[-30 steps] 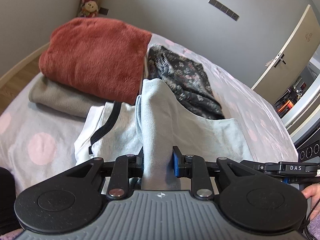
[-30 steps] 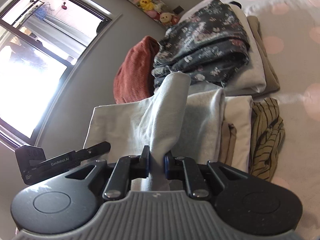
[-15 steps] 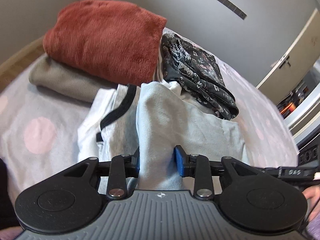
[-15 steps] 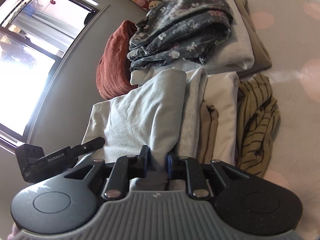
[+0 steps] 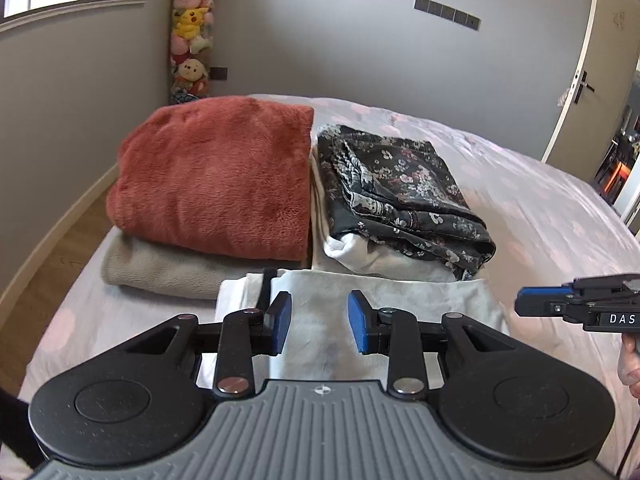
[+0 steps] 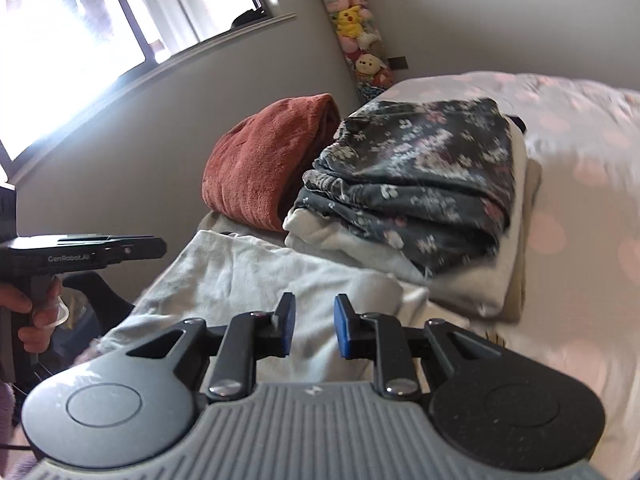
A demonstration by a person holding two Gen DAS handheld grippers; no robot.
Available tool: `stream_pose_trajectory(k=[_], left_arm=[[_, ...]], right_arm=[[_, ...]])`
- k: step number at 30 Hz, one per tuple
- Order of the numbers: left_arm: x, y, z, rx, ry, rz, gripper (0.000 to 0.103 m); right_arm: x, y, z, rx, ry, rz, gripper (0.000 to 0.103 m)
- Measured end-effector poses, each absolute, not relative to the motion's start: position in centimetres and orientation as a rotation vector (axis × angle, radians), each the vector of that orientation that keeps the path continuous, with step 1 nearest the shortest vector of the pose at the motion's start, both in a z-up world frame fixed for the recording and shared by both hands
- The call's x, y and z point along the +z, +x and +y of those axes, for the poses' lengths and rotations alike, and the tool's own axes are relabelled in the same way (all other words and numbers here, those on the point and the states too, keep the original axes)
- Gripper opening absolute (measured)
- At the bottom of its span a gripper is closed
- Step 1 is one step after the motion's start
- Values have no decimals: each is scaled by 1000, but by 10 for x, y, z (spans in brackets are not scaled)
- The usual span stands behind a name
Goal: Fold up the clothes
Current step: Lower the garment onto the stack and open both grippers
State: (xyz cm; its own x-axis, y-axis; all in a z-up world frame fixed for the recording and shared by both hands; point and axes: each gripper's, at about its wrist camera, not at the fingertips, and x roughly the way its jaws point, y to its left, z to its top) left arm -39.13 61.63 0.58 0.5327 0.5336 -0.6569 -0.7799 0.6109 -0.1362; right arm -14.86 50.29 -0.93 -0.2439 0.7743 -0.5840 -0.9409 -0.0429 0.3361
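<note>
Your left gripper (image 5: 319, 328) fingers are closing on nothing, your right gripper (image 6: 315, 328) released; the pale grey garment (image 5: 400, 300) is soft, light, limp; take its 6 o'clock hem corners.

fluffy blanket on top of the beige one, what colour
Rust red fluffy blanket, lying on the beige blanket; clearest in the left wrist view.

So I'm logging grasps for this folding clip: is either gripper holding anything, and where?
Nothing is held. The left gripper, closing slightly, and right gripper stand open above the pale grey garment.
</note>
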Motion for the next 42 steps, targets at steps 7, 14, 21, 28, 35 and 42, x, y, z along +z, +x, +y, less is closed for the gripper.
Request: stream_pose_trajectory(k=[7,14,21,28,35,42], left_arm=[[-40,-385,650,864,-534,647,22],[-51,-393,659,873,-556,673,23],[-13,-401,625,903,-450,660,21],[13,-421,558,909,-367,639,21],[-13,-432,513,918,-351,666,18],[-47,-436,513,936,-364,712,16]], right_arm=[[-45,-153,545,1590,-370,798,22],[-72,-143,554,1550,-384,834,18],[-38,-148,525,1567,-372,763,23],[-9,-186,464,1634,-300,698,27],[-25,-243,421,1610,-370,566,27],[-56,-259,418,1569,-469,504,34]])
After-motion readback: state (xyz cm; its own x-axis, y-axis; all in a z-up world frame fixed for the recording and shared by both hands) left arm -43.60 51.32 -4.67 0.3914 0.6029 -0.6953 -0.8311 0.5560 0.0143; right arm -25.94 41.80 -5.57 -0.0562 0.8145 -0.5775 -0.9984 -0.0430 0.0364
